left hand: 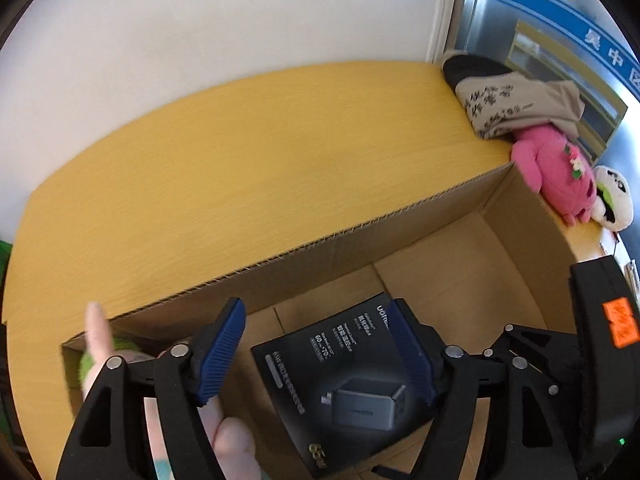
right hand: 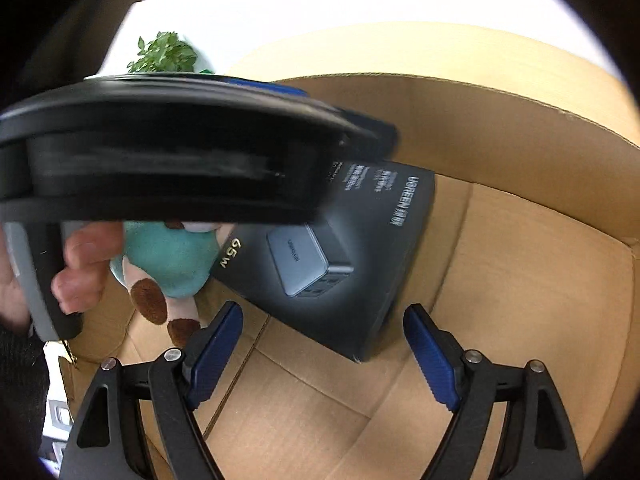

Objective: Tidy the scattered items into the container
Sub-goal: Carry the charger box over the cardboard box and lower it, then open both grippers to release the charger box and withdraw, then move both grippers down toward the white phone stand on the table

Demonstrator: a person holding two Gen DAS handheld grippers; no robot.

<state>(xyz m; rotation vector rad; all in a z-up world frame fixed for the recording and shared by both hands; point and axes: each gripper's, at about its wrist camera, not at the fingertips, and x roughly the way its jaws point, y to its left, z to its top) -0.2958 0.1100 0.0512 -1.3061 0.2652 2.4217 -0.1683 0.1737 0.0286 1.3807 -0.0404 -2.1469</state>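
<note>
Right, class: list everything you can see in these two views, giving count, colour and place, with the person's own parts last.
Cardboard box: one, brown, open, on the table.
Charger box: one, black, lying on the cardboard box floor.
Soft toy: one, teal with brown spots, inside beside the charger box.
Table: one, yellow wood.
Pink plush: one, on the table beyond the cardboard box.
White plush: one, next to the pink one.
Plant: one, green, far edge.
Left gripper: open, over the cardboard box.
Right gripper: open, empty.

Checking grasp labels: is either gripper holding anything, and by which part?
Nothing held. Left gripper and right gripper are both open above the charger box lying in the cardboard box.
</note>
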